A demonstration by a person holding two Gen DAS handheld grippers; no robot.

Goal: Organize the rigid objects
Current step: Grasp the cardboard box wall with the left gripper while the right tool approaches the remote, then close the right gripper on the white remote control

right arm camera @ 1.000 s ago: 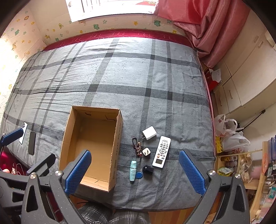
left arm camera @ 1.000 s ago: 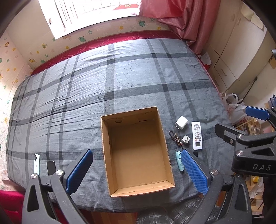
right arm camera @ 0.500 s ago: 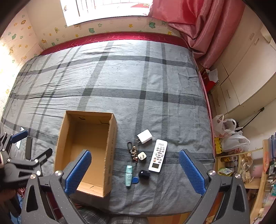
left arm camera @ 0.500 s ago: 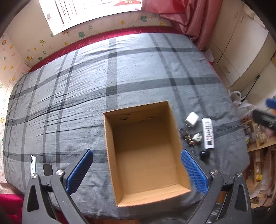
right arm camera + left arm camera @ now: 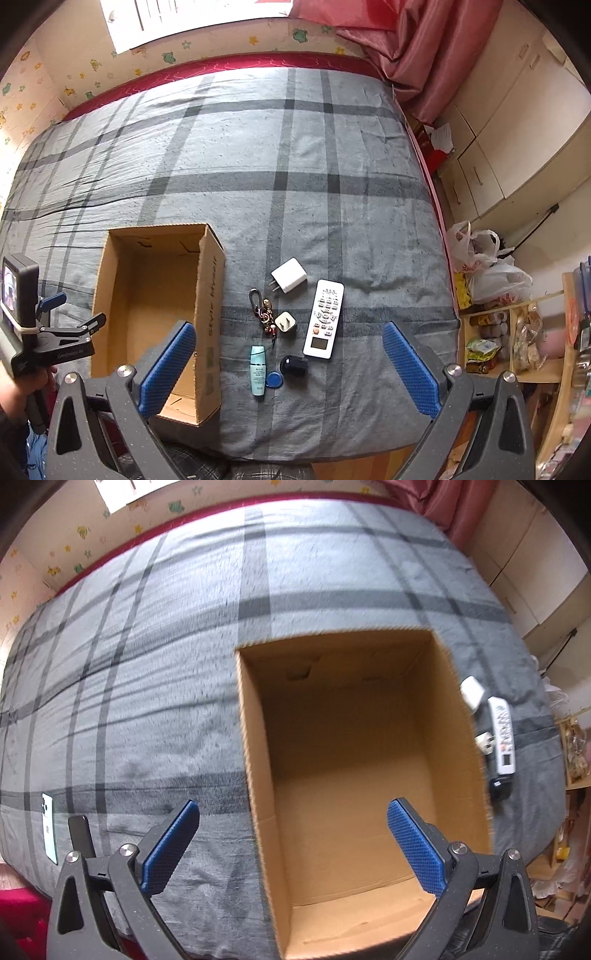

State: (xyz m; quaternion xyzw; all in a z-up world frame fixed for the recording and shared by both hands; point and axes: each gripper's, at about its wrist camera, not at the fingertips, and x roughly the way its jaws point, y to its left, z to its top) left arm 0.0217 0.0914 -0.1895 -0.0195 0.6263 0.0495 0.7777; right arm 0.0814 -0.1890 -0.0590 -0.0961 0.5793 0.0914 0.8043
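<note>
Cardboard box point(image 5: 155, 317) open-top, long axis running near-to-far; white remote point(image 5: 324, 318) lies roughly parallel. Left gripper point(image 5: 293, 843) & right gripper point(image 5: 290, 365) both spread wide, holding nothing.

Under me spreads the grey plaid bedspread point(image 5: 295, 177), with a red mattress edge point(image 5: 221, 64) along its far side. Behind that I see wallpaper with little stars and frogs point(image 5: 177, 50) and a bright window point(image 5: 192, 18). A pink curtain point(image 5: 417, 48) hangs at the far right corner, beside cream cupboards point(image 5: 517, 122). On the floor to my right sit white plastic bags point(image 5: 487, 266), and nearer me a wooden shelf point(image 5: 509, 339) holds packets and jars.
</note>
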